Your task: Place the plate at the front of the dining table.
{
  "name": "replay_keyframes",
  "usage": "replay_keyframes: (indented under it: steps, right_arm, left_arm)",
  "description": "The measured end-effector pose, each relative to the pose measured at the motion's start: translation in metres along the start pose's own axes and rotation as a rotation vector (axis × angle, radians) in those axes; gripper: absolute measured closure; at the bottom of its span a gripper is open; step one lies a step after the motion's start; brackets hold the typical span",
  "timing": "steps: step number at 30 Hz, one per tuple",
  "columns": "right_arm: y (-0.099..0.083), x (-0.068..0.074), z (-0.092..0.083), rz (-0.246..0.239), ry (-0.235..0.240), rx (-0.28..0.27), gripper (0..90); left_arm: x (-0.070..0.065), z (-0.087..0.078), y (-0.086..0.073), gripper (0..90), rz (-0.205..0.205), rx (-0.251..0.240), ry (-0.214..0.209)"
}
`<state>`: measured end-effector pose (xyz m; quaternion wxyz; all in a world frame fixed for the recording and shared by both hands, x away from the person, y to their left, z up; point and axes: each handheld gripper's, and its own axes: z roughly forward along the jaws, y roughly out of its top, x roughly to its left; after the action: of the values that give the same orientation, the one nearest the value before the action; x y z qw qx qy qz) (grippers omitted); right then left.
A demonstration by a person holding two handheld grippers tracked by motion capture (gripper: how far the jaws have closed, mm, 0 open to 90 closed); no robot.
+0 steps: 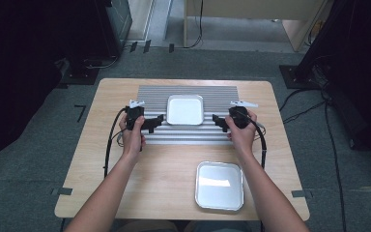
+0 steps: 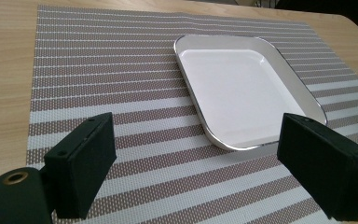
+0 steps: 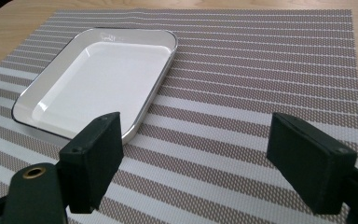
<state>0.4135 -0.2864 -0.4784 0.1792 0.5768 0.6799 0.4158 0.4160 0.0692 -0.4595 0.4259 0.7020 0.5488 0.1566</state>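
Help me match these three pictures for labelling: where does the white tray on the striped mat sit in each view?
High view: the white tray sits at upper centre, on the striped mat, between the two grippers.
Left gripper view: the tray lies right of centre, above the right finger.
Right gripper view: the tray lies at upper left, above the left finger.
Shared landmark: the striped mat under the tray.
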Motion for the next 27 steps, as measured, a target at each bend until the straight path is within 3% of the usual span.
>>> replay_keyframes:
  steps: [8, 14, 27]
  right_arm:
    - [-0.008, -0.003, -0.018, -0.021, -0.002, -0.006, 18.5]
    - [-0.014, -0.007, -0.027, -0.039, -0.028, 0.002, 18.4]
    - [-0.025, -0.013, -0.053, -0.062, -0.056, -0.004, 17.9]
  left_arm:
    - [0.001, -0.011, -0.010, 11.5, 0.016, -0.008, -0.002]
    - [0.001, -0.021, -0.014, 11.2, 0.049, -0.012, 0.002]
    - [0.011, -0.039, -0.031, 11.0, 0.048, -0.023, -0.001]
